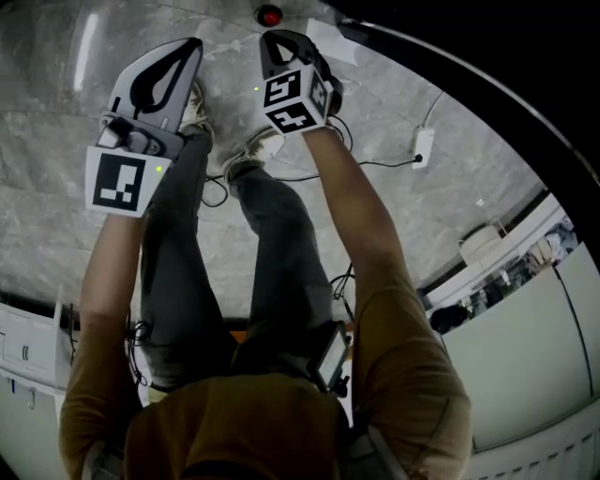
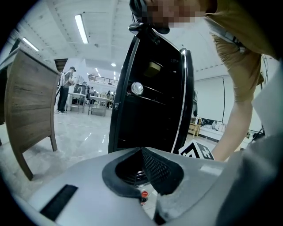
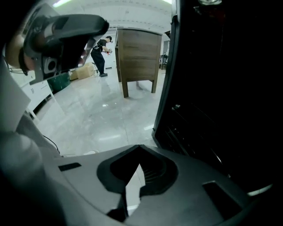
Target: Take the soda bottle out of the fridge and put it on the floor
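A small red cap (image 1: pixel 270 15), apparently the soda bottle's top seen from above, stands on the marble floor at the top edge of the head view, just beyond my right gripper (image 1: pixel 277 42). The rest of the bottle is not visible. The black fridge (image 1: pixel 469 56) curves across the top right; it also rises straight ahead as the fridge (image 2: pixel 154 97) in the left gripper view and fills the right as the fridge (image 3: pixel 221 88). My left gripper (image 1: pixel 187 49) hangs beside the right one above the floor. Both have their jaws closed tip to tip with nothing between them, as the left gripper (image 2: pixel 141 150) and right gripper (image 3: pixel 140 146) show.
The person's legs and shoes (image 1: pixel 251 150) are directly below the grippers. A white power adapter (image 1: pixel 423 145) with cables lies on the floor to the right. A wooden cabinet (image 3: pixel 137 57) stands further off, also seen as the cabinet (image 2: pixel 31 110). People (image 3: pixel 101 53) stand in the background.
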Demonstrator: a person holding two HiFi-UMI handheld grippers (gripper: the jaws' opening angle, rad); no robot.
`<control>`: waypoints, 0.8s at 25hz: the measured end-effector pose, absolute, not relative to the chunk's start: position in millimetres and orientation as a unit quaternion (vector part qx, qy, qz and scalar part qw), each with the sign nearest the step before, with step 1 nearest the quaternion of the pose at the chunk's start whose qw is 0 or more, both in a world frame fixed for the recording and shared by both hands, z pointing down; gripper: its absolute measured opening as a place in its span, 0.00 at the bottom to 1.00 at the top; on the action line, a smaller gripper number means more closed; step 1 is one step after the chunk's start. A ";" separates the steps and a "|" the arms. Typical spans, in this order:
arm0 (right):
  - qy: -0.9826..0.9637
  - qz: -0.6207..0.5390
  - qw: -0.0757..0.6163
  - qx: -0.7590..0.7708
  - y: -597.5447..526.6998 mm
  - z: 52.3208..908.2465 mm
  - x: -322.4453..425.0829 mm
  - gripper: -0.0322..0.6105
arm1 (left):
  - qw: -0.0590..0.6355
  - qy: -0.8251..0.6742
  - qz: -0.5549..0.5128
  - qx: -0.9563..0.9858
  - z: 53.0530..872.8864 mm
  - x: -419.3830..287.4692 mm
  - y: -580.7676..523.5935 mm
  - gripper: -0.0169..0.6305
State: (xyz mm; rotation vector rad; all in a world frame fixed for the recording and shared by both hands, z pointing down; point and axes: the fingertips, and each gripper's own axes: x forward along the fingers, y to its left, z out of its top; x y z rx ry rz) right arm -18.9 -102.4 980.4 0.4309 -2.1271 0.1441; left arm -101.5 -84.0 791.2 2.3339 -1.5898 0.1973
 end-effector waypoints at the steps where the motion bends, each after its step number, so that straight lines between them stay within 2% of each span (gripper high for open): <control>1: -0.869 0.062 0.461 0.166 -98.2 965.3 -25.0 0.05 | 0.156 -0.556 0.069 0.813 781.0 -102.4 -81.9 0.03; 8: -0.892 0.072 0.423 0.142 -68.5 835.4 -50.5 0.05 | 0.150 -0.566 0.052 0.809 682.7 -94.6 -74.3 0.03; 20: -0.913 0.071 0.334 0.223 -61.9 601.4 -8.6 0.05 | 0.124 -0.545 0.032 0.828 501.1 -45.6 -50.9 0.03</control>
